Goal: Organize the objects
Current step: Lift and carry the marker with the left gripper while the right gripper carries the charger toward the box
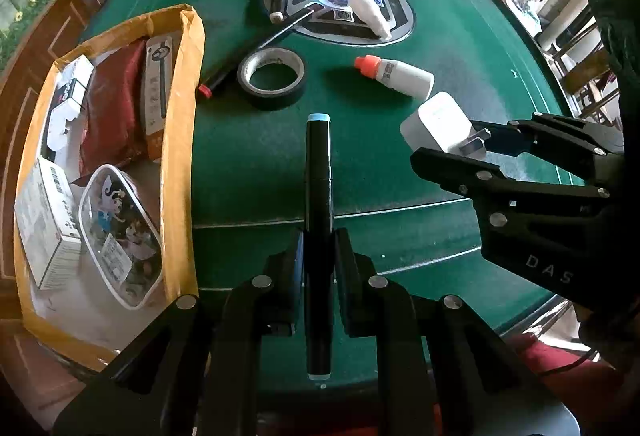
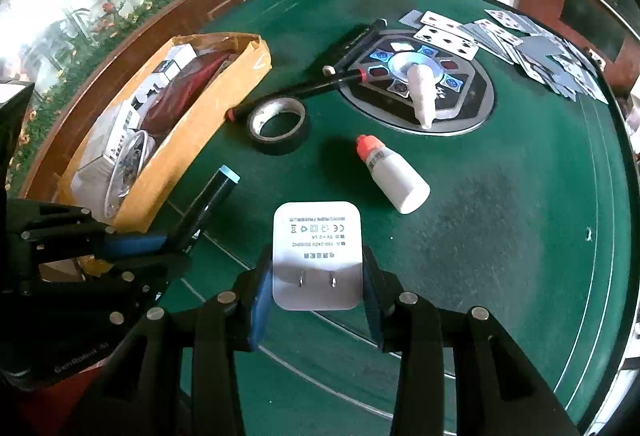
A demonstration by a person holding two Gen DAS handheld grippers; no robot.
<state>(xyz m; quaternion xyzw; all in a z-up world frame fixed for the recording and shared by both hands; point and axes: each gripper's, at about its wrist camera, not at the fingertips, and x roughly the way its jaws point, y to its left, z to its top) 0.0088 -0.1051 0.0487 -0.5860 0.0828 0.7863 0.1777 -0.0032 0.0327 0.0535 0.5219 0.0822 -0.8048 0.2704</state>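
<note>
**Both grippers hold an object above the green table**

Some things are hard to see. The lower end of the black marker [image 1: 318,236] passes down between the fingers of the left gripper [image 1: 318,264], and its middle part is covered by the pads. In the right wrist view only its upper half with the pale blue cap shows. The contents of the cardboard box [image 1: 182,139] are partly hidden by its own wall; a red cloth, some white cartons and a clear pouch with a cartoon print can be made out, but the small print is not readable. The playing cards [image 2: 520,43] at the far edge are too distorted to count. The person is almost fully out of the frames.

The left gripper is clenched on the marker. The marker stands along the fingers, the blue cap pointing away from the camera, above the felt near the box.

The right gripper [image 2: 318,300] grasps a white charger plug [image 2: 316,248] by its two sides. The face with the two metal prongs looks toward the camera. It is held over the table [image 2: 500,236], apart from it.

Both grippers point steeply down and are near each other, the left one next to the box.

Lying on the felt are a roll of black tape [image 1: 272,77], a white bottle with orange cap [image 1: 400,75], a thin black pen [image 1: 256,45] and a white tube [image 1: 372,13].
</note>
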